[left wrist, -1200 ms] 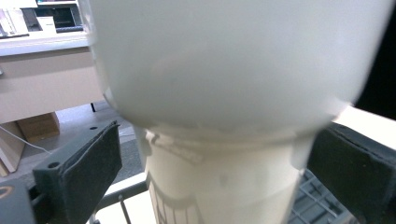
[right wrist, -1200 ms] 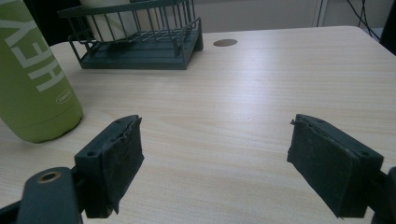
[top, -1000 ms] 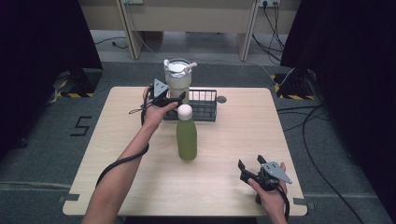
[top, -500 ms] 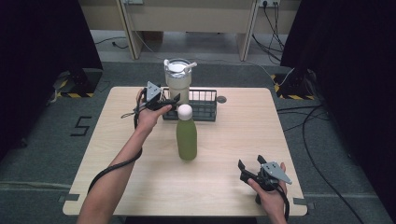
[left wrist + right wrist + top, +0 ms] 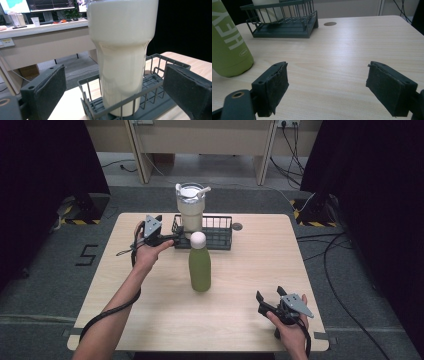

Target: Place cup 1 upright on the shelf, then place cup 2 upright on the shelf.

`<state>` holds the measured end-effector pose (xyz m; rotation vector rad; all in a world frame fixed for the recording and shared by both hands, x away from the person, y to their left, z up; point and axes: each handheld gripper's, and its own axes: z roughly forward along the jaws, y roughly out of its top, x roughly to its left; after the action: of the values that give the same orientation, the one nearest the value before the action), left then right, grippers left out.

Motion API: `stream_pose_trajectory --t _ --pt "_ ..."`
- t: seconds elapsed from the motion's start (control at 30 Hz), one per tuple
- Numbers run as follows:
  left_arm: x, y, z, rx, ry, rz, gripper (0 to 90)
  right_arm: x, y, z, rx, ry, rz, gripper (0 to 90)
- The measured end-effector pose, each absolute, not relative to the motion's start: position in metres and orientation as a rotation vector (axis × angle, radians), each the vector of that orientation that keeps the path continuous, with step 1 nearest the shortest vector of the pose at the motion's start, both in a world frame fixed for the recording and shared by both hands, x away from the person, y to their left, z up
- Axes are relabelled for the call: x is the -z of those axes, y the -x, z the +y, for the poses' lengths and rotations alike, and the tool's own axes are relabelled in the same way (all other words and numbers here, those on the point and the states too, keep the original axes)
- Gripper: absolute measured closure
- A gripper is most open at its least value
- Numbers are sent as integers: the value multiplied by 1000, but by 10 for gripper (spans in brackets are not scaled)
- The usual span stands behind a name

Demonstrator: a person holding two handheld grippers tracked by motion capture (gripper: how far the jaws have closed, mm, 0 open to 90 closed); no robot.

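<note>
A cream tumbler (image 5: 190, 212) with a lid and straw stands upright in the left end of a dark wire basket (image 5: 220, 239) at the back of the table. My left gripper (image 5: 169, 240) is open at the basket's left end and points at the tumbler. In the left gripper view the tumbler (image 5: 122, 50) rises from the basket (image 5: 152, 80) just ahead of my open gripper (image 5: 115, 72), untouched. A green bottle (image 5: 199, 265) with a white cap stands mid-table. My right gripper (image 5: 264, 303) rests open near the front right. In its own view that gripper (image 5: 328, 67) holds nothing.
The wooden table (image 5: 260, 265) has a round cable hole (image 5: 237, 226) right of the basket. In the right gripper view the green bottle (image 5: 229, 42) stands at the left, with the basket (image 5: 284, 27) beyond it. A desk with monitors (image 5: 37, 5) lies past the table.
My left gripper has drawn back a little to the left, away from the tumbler and basket. The right gripper, bottle, tumbler and basket have not moved.
</note>
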<state>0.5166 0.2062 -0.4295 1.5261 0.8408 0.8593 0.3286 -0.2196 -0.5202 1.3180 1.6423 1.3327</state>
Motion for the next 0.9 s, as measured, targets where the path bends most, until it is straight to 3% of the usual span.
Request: stream_pose_trajectory --t 0.9 --pt "440 -480 231 -872 -1502 848 48 501 -327 -204 -1392 -1224 1663 154"
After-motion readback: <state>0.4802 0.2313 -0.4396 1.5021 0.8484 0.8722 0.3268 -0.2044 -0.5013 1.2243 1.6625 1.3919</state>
